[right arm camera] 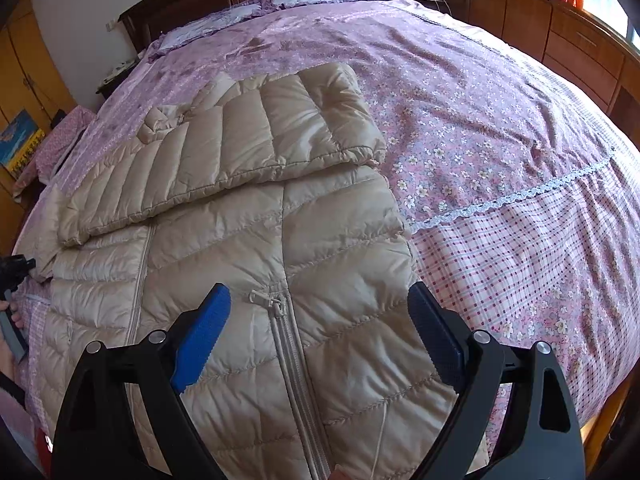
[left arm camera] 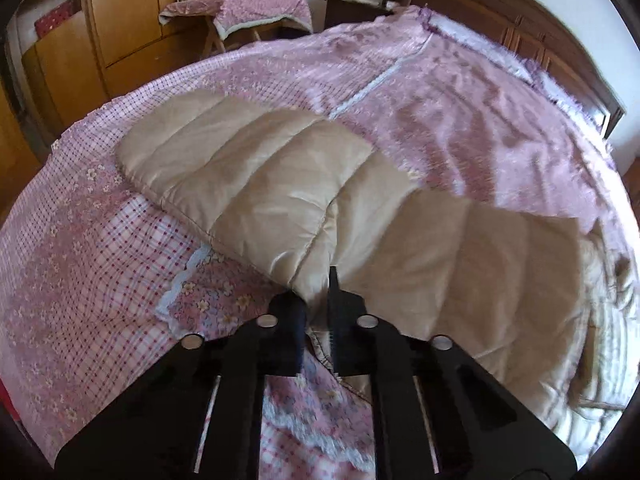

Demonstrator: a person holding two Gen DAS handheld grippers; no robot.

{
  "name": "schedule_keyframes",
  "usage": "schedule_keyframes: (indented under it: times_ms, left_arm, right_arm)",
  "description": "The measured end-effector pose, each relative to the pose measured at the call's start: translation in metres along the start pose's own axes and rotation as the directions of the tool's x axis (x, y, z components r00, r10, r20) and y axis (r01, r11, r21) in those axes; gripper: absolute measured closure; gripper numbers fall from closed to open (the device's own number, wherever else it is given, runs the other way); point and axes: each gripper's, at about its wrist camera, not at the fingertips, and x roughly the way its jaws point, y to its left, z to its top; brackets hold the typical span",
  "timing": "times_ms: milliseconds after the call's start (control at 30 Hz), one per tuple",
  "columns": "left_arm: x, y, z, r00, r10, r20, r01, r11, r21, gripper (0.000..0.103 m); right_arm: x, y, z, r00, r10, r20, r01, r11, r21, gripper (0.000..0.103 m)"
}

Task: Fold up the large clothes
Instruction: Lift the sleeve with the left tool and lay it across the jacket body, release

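Note:
A beige quilted down jacket lies spread on the pink bedspread. In the left wrist view one sleeve stretches away to the upper left. My left gripper is shut on the jacket's near edge, with fabric pinched between the dark pads. The right wrist view has the jacket front side up, its zipper closed, and the other sleeve folded across the chest. Just above the zipper pull my right gripper stands open, its blue pads wide apart and holding nothing.
The flowered and checked bedspread covers the whole bed up to the dark wooden headboard. A wardrobe and a cloth-covered folding table stand beyond the bed. A wooden dresser runs along the window side. A hand shows at the left edge.

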Motion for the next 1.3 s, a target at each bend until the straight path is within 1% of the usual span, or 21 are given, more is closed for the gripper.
schedule_keyframes:
  times_ms: [200, 400, 533, 633, 767, 867, 1000, 1133, 1300]
  left_arm:
    - [-0.043, 0.002, -0.008, 0.995, -0.036, 0.092, 0.034, 0.999, 0.020, 0.098]
    - [-0.086, -0.001, -0.011, 0.982, -0.084, 0.168, 0.079, 0.996, 0.035, 0.098]
    - [-0.114, -0.008, -0.011, 0.969, -0.121, 0.213, 0.113, 0.992, 0.050, 0.098]
    - [-0.136, -0.017, -0.012, 0.956, -0.150, 0.251, 0.138, 0.988, 0.065, 0.098]
    - [-0.169, -0.032, -0.013, 0.933, -0.199, 0.299, 0.176, 0.979, 0.100, 0.098]
    - [-0.185, -0.044, -0.015, 0.921, -0.229, 0.316, 0.198, 0.972, 0.127, 0.098]
    - [-0.203, -0.067, -0.022, 0.906, -0.277, 0.322, 0.228, 0.957, 0.180, 0.098]
    - [-0.209, -0.092, -0.031, 0.893, -0.326, 0.309, 0.262, 0.937, 0.229, 0.099]
    - [-0.212, -0.126, -0.046, 0.878, -0.393, 0.273, 0.319, 0.906, 0.278, 0.099]
  right_arm:
    - [-0.001, -0.003, 0.001, 1.000, 0.017, 0.008, -0.017, 1.000, 0.008, 0.016]
    - [-0.002, -0.003, -0.001, 0.999, 0.036, 0.012, -0.036, 0.999, 0.010, 0.016]
    - [-0.006, -0.003, -0.001, 0.999, 0.045, 0.018, -0.045, 0.999, 0.008, 0.016]
    - [-0.010, -0.004, -0.001, 0.999, 0.047, 0.026, -0.048, 0.999, 0.006, 0.016]
    - [-0.014, -0.007, 0.000, 0.998, 0.049, 0.033, -0.049, 0.999, 0.003, 0.016]
    - [-0.017, -0.009, -0.001, 0.997, 0.071, 0.028, -0.071, 0.997, 0.007, 0.016]
    - [-0.020, -0.011, -0.003, 0.995, 0.092, 0.032, -0.092, 0.996, 0.009, 0.016]
    - [-0.024, -0.013, -0.003, 0.994, 0.099, 0.040, -0.100, 0.995, 0.012, 0.016]
    - [-0.031, -0.018, -0.004, 0.993, 0.102, 0.056, -0.104, 0.994, 0.023, 0.016]
